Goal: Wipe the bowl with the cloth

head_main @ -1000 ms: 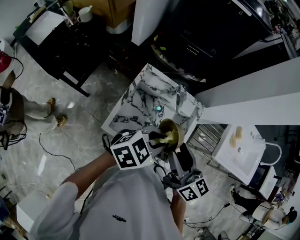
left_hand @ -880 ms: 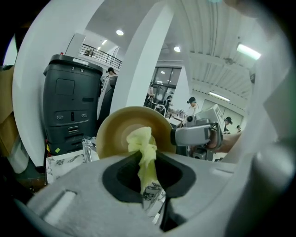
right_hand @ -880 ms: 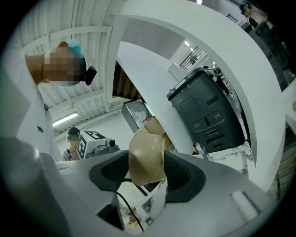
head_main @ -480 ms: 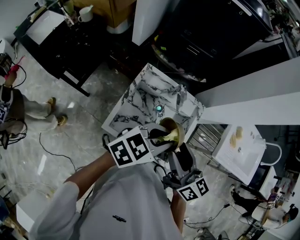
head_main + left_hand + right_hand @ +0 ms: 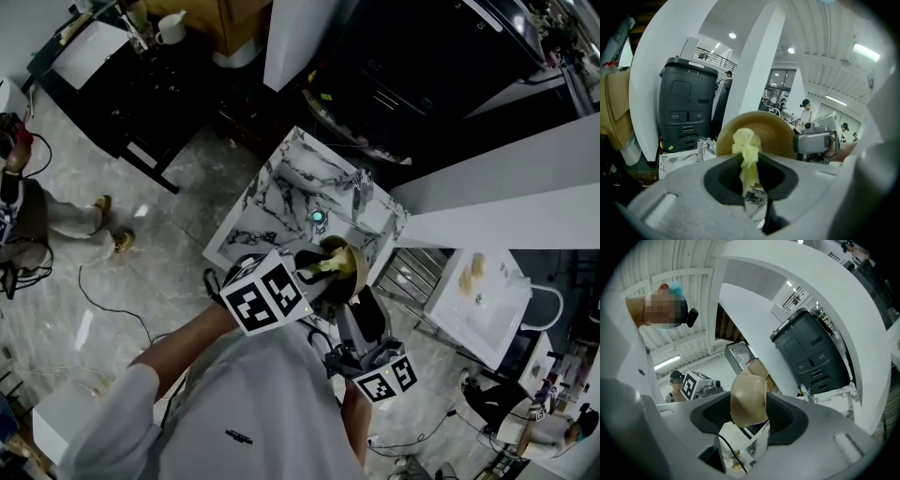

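Bowl [image 5: 749, 399]: tan, up in the air, pinched by its wall in R tongs [image 5: 749, 417], jaws shut on it. Underside faces R cam, mouth turned toward L tongs [image 5: 752, 174].
Why tipped: prob. so the hollow faces the cloth head-on and L can reach in w/o going over the rim. Held off any surface, so either hand can turn freely.
L tongs: jaws closed on cloth [image 5: 746, 149]. It is pale yellow and bunched, w/ a tuft poking out past the tips.
Cloth vs bowl: tuft sits just ahead of L tips, inside the bowl's hollow. Looks like it touches the inner wall, can't confirm.
Bowl contents: only the cloth tuft. Inner wall looks bare, no food or liquid visible.
Tongs together: tips near each other, bowl between them, L approaching from its mouth side, R from its back.
Beyond tips: marble table [image 5: 281, 192] lies below and past both tongs, well apart from the bowl.
Stage (est.): wipe under way, inside being worked.
Risk (est.): one-edge grip, so a hard push from L could twist the bowl in R jaws.
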Demonstrator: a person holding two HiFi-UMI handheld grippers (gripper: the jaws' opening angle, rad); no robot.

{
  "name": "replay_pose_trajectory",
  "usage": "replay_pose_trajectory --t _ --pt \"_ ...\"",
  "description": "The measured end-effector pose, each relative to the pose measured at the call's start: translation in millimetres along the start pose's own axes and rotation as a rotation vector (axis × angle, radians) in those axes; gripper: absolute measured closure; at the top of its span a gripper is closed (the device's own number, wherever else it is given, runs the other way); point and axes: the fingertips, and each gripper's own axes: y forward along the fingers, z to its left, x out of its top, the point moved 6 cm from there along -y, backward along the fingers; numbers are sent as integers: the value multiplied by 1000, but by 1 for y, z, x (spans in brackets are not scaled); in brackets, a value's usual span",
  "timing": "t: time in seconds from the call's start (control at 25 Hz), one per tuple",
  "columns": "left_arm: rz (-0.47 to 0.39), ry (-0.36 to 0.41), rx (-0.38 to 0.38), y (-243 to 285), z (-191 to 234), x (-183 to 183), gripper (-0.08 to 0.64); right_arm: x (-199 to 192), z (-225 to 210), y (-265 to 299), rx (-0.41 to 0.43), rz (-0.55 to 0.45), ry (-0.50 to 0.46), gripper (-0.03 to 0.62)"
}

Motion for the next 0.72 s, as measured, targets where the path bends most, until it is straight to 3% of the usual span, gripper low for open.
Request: replay_pose_trajectory --t 0.16,0.28,0.72 --pt "-29 28 -72 -1 -10 7 497 3 -2 1 0 -9 2 344" --pt "-80 6 -125 -4 -17 11 497 2 -3 2 -8 -7 16 344" --pt "-117 -15 -53 -14 -7 8 497 0 -8 1 -38 -4 29 344"
